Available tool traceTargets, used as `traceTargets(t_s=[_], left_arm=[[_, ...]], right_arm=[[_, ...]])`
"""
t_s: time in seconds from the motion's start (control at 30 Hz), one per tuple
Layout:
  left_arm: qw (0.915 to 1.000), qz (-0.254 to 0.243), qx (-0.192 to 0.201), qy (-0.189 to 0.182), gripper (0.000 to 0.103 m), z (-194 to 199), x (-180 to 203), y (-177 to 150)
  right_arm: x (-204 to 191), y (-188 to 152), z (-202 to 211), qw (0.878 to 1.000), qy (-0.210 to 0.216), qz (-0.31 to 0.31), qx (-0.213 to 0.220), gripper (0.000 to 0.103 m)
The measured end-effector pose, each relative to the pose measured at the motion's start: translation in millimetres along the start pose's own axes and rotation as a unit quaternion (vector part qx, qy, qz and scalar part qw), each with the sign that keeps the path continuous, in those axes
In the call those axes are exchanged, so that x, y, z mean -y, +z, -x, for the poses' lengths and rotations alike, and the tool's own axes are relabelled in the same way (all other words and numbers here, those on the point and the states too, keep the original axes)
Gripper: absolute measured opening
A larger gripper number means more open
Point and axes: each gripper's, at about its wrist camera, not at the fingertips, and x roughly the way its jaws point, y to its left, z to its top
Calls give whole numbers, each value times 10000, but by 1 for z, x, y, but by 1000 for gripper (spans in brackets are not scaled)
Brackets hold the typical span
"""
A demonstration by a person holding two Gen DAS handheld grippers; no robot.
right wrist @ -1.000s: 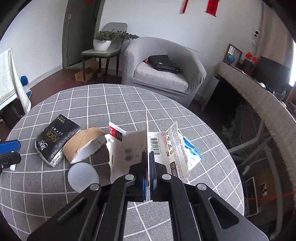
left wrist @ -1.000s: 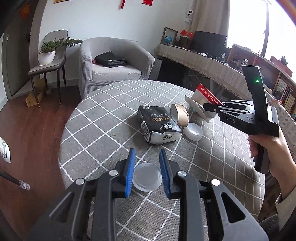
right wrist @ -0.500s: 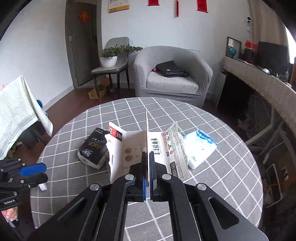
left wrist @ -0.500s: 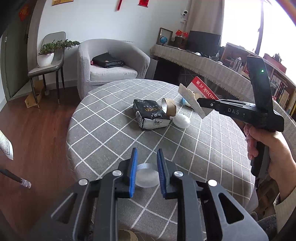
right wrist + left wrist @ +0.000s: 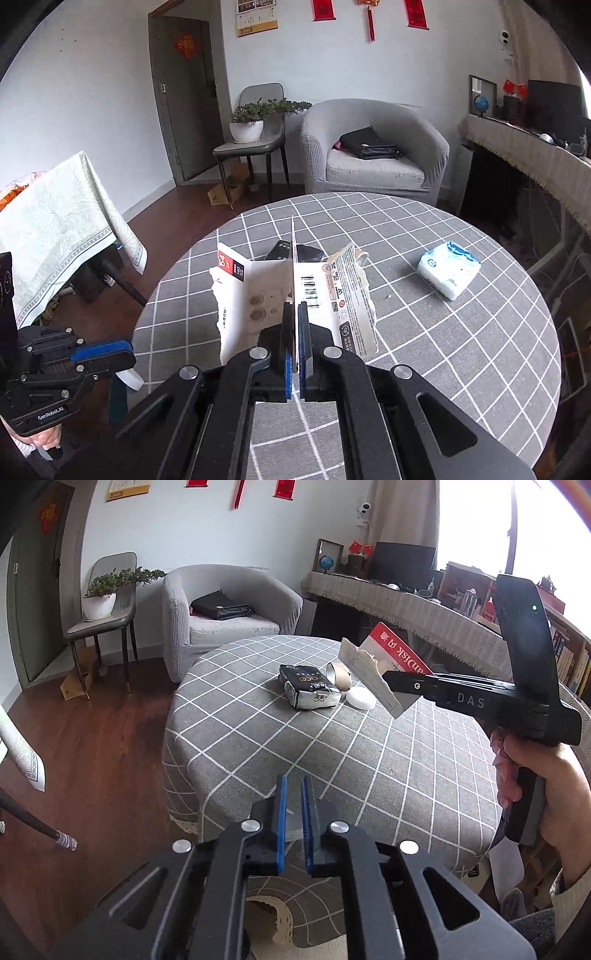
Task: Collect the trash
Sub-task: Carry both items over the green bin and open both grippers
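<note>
Pinching torn card packaging (image 5: 295, 291) in my right gripper (image 5: 294, 332), I hold it upright, jaws pressed flat on its central fold, long axis running away from me toward twelve o'clock above the grey checked bench (image 5: 461, 332). My left gripper (image 5: 292, 812) hangs off the bench's near edge, jaws nearly together on something pale and translucent; I cannot tell what it is. The remaining trash lies at twelve to one o'clock from my left gripper: a glossy black pouch (image 5: 310, 688), a brown cardboard roll (image 5: 338, 675), a round white lid (image 5: 361, 698). A soft blue-white tissue pack (image 5: 448, 273) sits at two o'clock from my right gripper.
</note>
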Motion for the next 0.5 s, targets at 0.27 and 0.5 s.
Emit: traceTargets(t_s=[0.27, 0.5], left_arm=[[9997, 79, -224, -104, 11, -11, 0, -16], [9998, -167, 79, 69, 11, -11, 7, -25]], right_arm=[[-23, -11, -2, 9999, 61, 119, -82, 2], [-22, -14, 6, 9999, 84, 118, -53, 2]])
